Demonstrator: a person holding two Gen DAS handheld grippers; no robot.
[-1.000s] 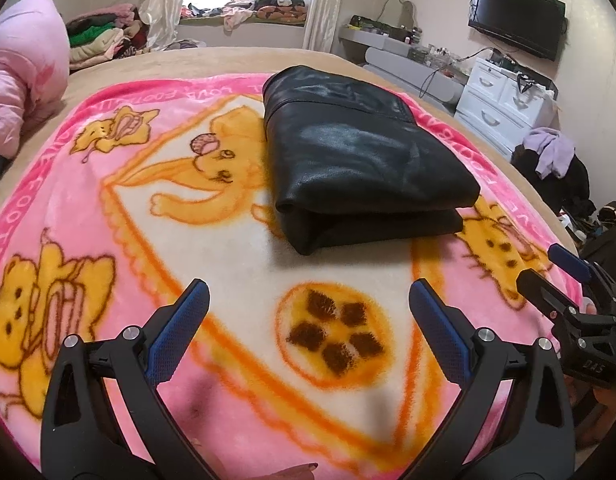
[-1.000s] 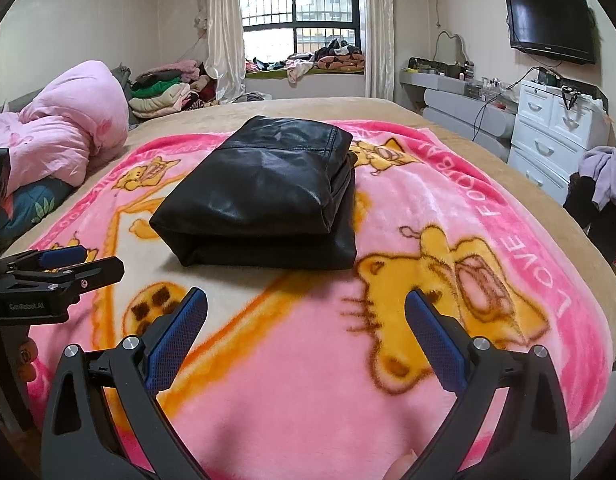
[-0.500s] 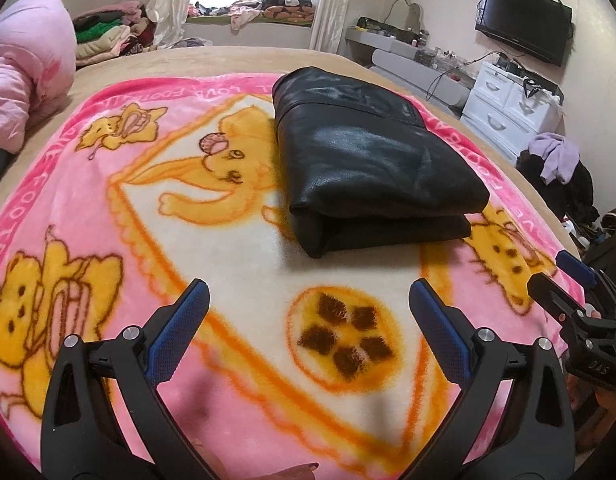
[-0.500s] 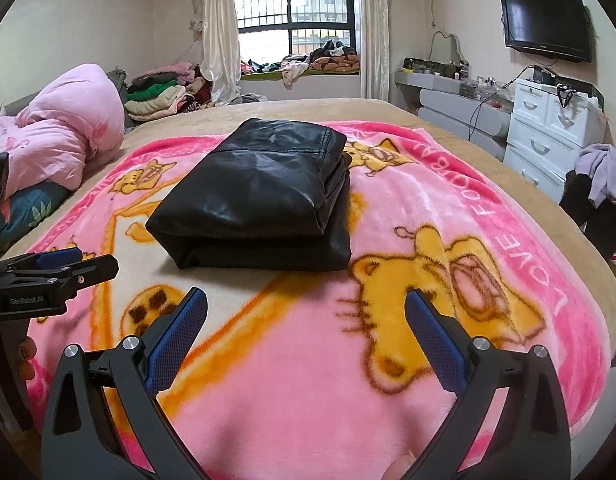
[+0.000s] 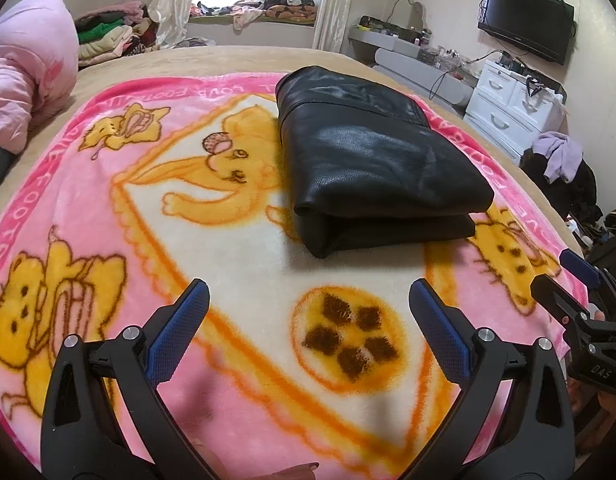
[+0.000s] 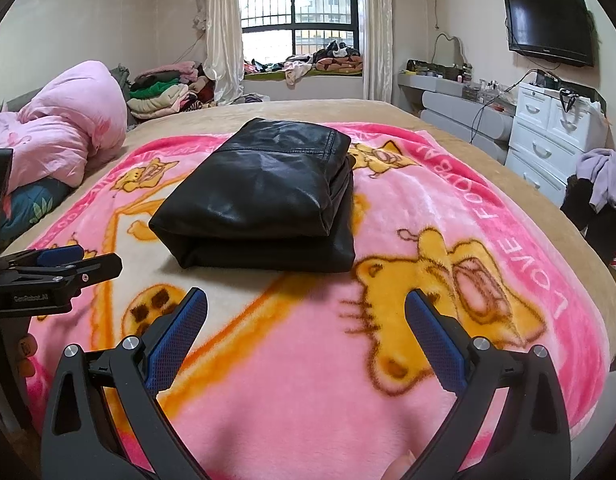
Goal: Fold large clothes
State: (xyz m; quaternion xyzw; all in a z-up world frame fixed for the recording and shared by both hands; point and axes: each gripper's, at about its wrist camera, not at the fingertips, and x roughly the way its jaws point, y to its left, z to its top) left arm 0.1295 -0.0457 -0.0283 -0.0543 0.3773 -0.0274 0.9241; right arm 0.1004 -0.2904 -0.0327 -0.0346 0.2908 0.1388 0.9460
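Note:
A black leather garment [image 5: 372,164] lies folded into a thick rectangle on the pink cartoon blanket [image 5: 108,208]; it also shows in the right wrist view [image 6: 264,196]. My left gripper [image 5: 308,300] is open and empty, held above the blanket short of the garment's near edge. My right gripper [image 6: 306,308] is open and empty, also short of the garment. Each gripper shows in the other's view, the right one at the right edge [image 5: 576,292] and the left one at the left edge [image 6: 56,268].
A pink duvet [image 6: 64,140] is heaped at the bed's left side. Stacked clothes [image 6: 164,92] sit beyond it by the window. White drawers [image 6: 556,140] and a dark clothes pile [image 6: 596,196] stand right of the bed, under a wall TV [image 6: 548,28].
Both grippers have drawn back and risen slightly from the folded garment, staying open. The garment has not moved.

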